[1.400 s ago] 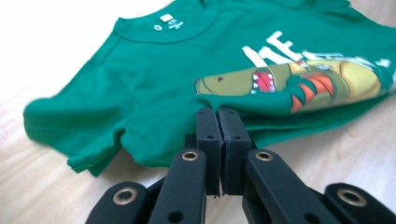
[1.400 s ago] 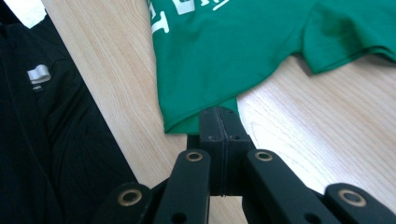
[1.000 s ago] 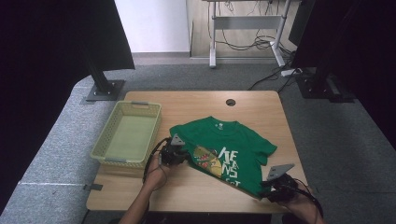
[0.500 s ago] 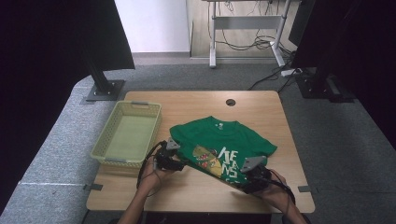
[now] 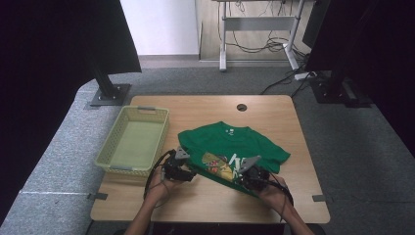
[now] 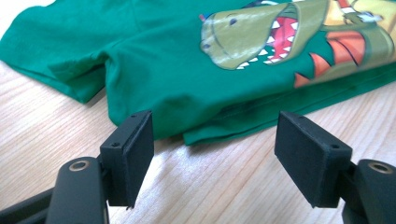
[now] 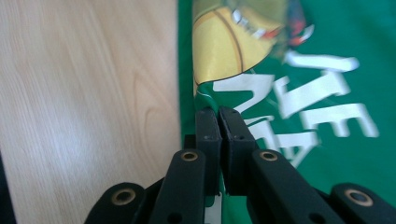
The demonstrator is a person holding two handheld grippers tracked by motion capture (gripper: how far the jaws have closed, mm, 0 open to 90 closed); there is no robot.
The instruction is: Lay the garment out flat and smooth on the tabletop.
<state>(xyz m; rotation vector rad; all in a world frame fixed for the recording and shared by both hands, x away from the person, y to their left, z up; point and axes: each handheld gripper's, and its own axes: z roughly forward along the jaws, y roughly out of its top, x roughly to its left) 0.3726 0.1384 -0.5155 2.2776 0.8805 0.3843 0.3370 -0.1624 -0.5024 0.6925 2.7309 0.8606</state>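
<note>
A green T-shirt [image 5: 230, 149] with a dinosaur print [image 6: 261, 32] and white letters [image 7: 322, 107] lies on the wooden table [image 5: 293, 117], its lower part folded up so the print faces upward along the near edge. A pale yellow-green basket [image 5: 134, 142] sits at the table's left side, just beside the shirt's sleeve but apart from it, with nothing visible inside. A dark round hole [image 5: 241, 107] is set in the tabletop near the far edge.

The left gripper [image 6: 212, 140] hovers low at the shirt's near left corner, jaws spread wide with the folded hem lying just beyond them and nothing between them. The right gripper [image 7: 218, 135] has its jaws pressed together on the shirt's fabric at the edge of the fold.

Since half a second ago, the right gripper has moved up and in over the shirt's near right part, and the fold of cloth with the print has come further over the shirt. The left gripper has barely shifted.

Bare wood runs along the near edge in front of both hands and across the whole far and right side of the table. Grey carpet [image 5: 352, 147] surrounds the table.
</note>
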